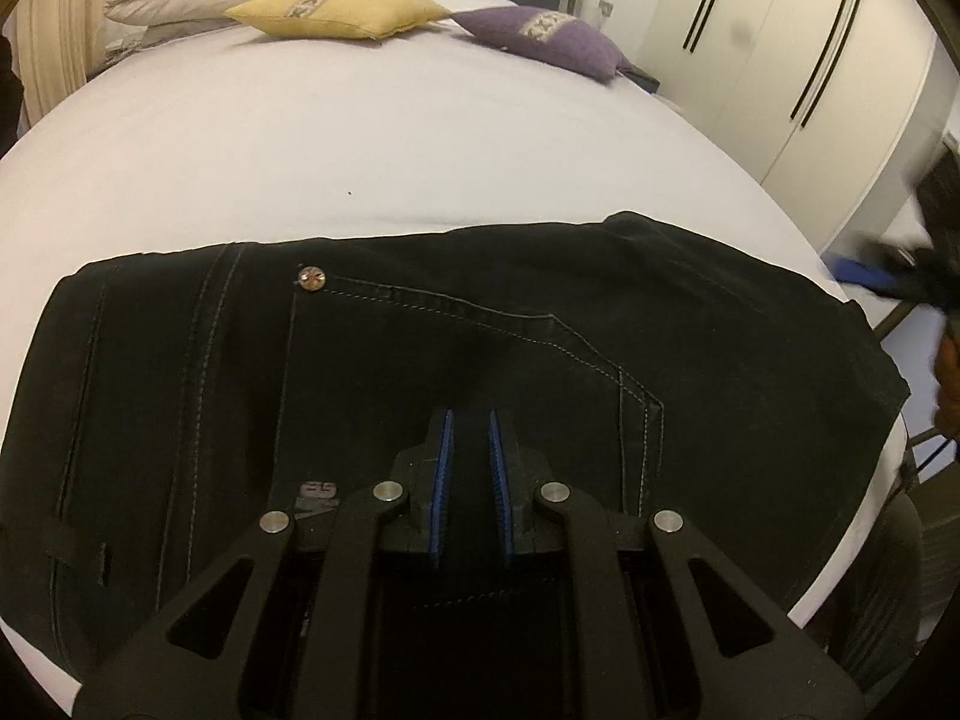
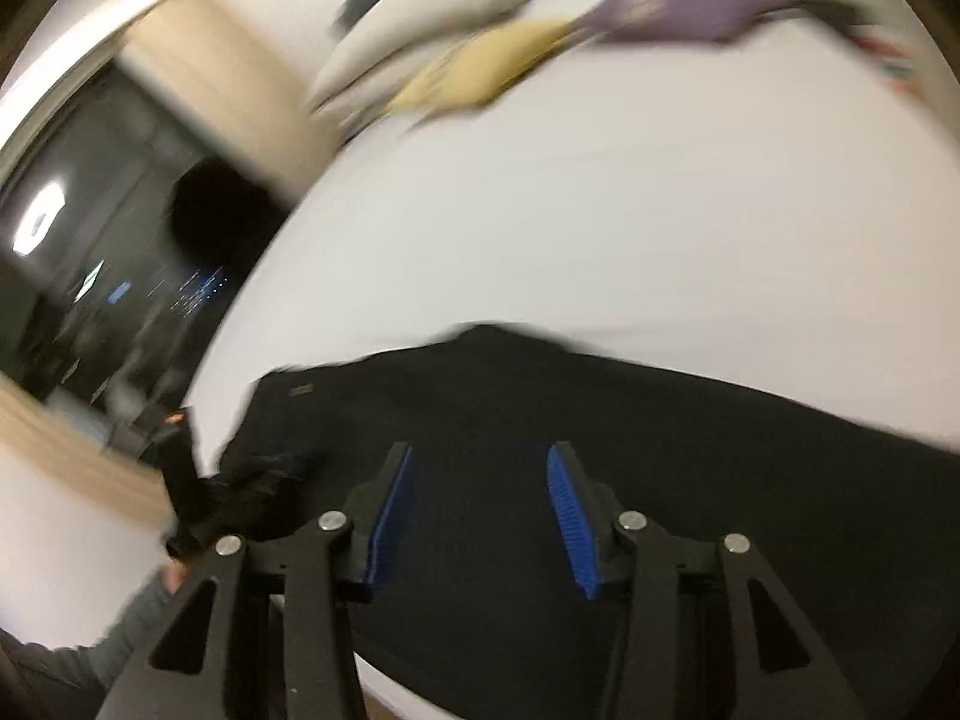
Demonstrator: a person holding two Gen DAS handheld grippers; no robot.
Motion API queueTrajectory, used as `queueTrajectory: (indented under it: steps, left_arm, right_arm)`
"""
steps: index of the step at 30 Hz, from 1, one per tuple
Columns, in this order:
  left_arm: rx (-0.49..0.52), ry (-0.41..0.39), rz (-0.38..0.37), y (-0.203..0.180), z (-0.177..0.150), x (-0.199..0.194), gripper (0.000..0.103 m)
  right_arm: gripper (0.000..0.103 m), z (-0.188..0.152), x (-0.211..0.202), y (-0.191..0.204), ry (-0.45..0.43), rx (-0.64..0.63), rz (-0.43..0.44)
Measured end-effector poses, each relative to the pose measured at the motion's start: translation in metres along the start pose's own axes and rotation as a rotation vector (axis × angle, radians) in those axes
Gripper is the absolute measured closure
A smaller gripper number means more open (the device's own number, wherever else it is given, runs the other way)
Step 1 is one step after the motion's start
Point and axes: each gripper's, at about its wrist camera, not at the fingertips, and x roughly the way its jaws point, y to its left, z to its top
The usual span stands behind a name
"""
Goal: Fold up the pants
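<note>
black pants (image 1: 420, 372) beneath left gripper (image 1: 471, 468)

Yellow cushion (image 1: 339, 9) beside purple cushion (image 1: 549, 39) on white bed (image 1: 360, 138).

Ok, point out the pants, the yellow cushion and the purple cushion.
pants (image 1: 420, 372): left wrist view, fabric by the pocket seam.
yellow cushion (image 1: 342, 9): left wrist view, top face.
purple cushion (image 1: 558, 39): left wrist view, top face.

My left gripper (image 1: 471, 420) sits low centre, jaws nearly closed; my right gripper (image 2: 480, 456) sits low centre, jaws parted.
</note>
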Motion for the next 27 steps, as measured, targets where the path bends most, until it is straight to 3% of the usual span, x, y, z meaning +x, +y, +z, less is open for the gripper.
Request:
queueTrajectory:
  steps: [3, 5, 6, 7, 8, 9, 10, 11, 15, 17, 18, 19, 21, 23, 24, 25, 26, 27]
  left_arm:
    - [-0.031, -0.027, -0.026, 0.009, -0.016, -0.004, 0.091]
    - [-0.063, -0.040, -0.052, 0.016, -0.020, -0.006, 0.091]
    - [-0.076, -0.046, -0.061, 0.020, -0.022, -0.007, 0.091]
    - [-0.077, -0.051, -0.064, 0.022, -0.024, -0.009, 0.091]
    - [-0.075, -0.056, -0.068, 0.027, -0.028, -0.012, 0.091]
    - [-0.077, -0.063, -0.076, 0.033, -0.033, -0.013, 0.091]
    - [-0.081, -0.068, -0.084, 0.044, -0.046, -0.024, 0.091]
    - [-0.086, -0.072, -0.089, 0.046, -0.046, -0.023, 0.091]
    - [-0.075, -0.085, -0.054, 0.041, -0.051, -0.021, 0.091]
    - [-0.069, -0.087, -0.027, 0.037, -0.051, -0.024, 0.091]
    - [-0.063, -0.088, -0.001, 0.032, -0.050, -0.026, 0.091]
    - [-0.056, -0.088, 0.025, 0.027, -0.049, -0.029, 0.091]
    - [-0.042, -0.097, 0.053, 0.013, -0.048, -0.034, 0.091]
    - [-0.032, -0.093, 0.063, 0.004, -0.052, -0.036, 0.091]
    - [-0.028, -0.092, 0.074, -0.002, -0.054, -0.039, 0.091]
    - [-0.026, -0.091, 0.080, -0.004, -0.055, -0.041, 0.091]
    - [-0.024, -0.089, 0.084, -0.007, -0.056, -0.040, 0.091]
    - [-0.023, -0.084, 0.086, -0.009, -0.058, -0.042, 0.091]
  right_arm:
    - [0.054, 0.028, 0.089, 0.031, 0.094, -0.030, 0.055]
    - [0.054, 0.039, 0.138, 0.029, 0.145, -0.009, 0.039]
    - [0.058, 0.042, 0.149, 0.021, 0.153, 0.015, 0.023]
    - [0.074, 0.040, 0.153, 0.012, 0.139, 0.041, 0.036]
    - [0.083, 0.041, 0.149, -0.002, 0.108, 0.080, 0.050]
    - [0.102, 0.041, 0.143, -0.014, 0.085, 0.122, 0.048]
    - [0.103, 0.039, 0.134, -0.031, 0.054, 0.172, 0.029]
    - [0.103, 0.048, 0.126, -0.051, 0.014, 0.213, -0.048]
    - [0.103, 0.014, 0.049, -0.106, -0.113, 0.340, -0.208]
    - [0.094, -0.006, 0.003, -0.108, -0.171, 0.378, -0.220]
    - [0.080, -0.016, -0.014, -0.102, -0.198, 0.378, -0.175]
    - [0.056, -0.030, -0.027, -0.089, -0.225, 0.358, -0.124]
    - [0.034, -0.058, -0.048, -0.078, -0.262, 0.306, -0.118]
    - [0.033, -0.086, -0.055, -0.090, -0.228, 0.312, -0.148]
    - [0.039, -0.102, -0.057, -0.103, -0.218, 0.358, -0.162]
    - [0.065, -0.116, -0.067, -0.128, -0.244, 0.423, -0.124]
    - [0.076, -0.130, -0.084, -0.154, -0.278, 0.498, -0.074]
    - [0.092, -0.137, -0.103, -0.175, -0.297, 0.542, -0.095]
